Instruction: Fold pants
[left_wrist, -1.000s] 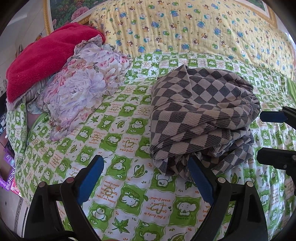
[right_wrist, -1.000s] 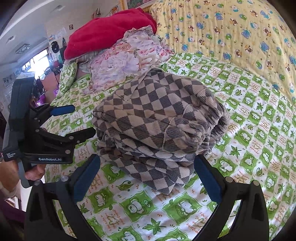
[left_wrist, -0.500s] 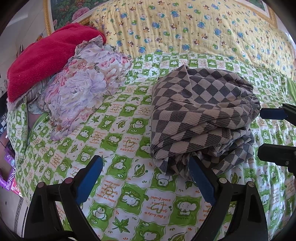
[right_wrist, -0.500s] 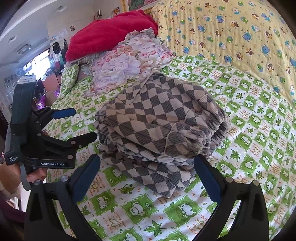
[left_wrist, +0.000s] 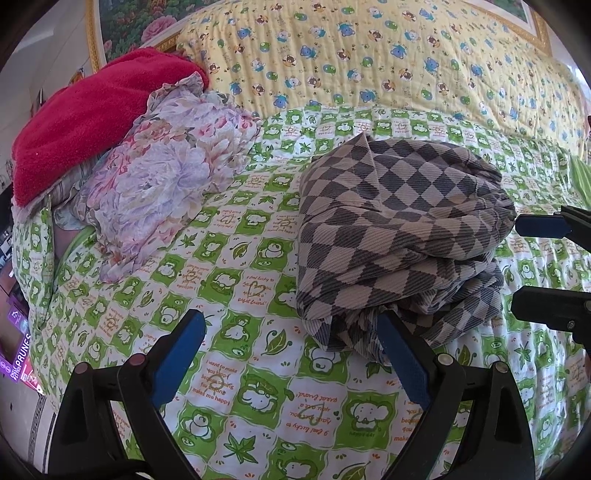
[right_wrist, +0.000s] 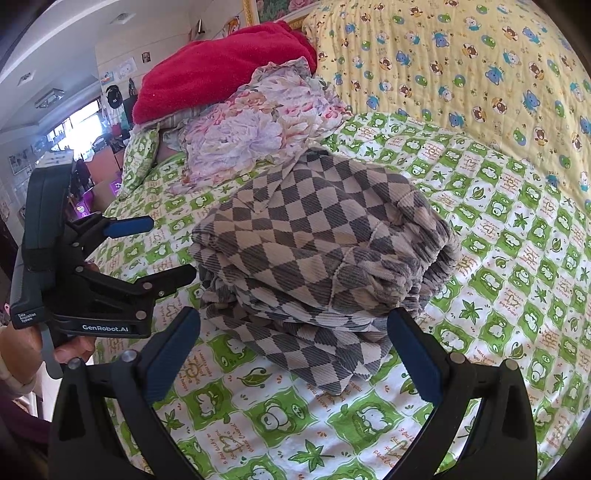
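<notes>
The grey and beige checked pants (left_wrist: 399, 236) lie folded in a thick bundle on the green and white bed sheet (left_wrist: 221, 280); they also show in the right wrist view (right_wrist: 317, 258). My left gripper (left_wrist: 291, 354) is open and empty, just in front of the bundle's near left corner. My right gripper (right_wrist: 295, 354) is open and empty, close in front of the bundle. Each gripper shows in the other's view: the right one at the far right (left_wrist: 532, 266), the left one at the left (right_wrist: 162, 247). Neither touches the pants.
A floral cloth (left_wrist: 162, 192) and a red blanket (left_wrist: 88, 114) are piled at the back left. A yellow animal-print quilt (left_wrist: 369, 62) lies along the back. The bed's left edge (left_wrist: 29, 317) drops to the floor.
Both grippers have drawn back a little from the pants and stay open. The pants have not moved.
</notes>
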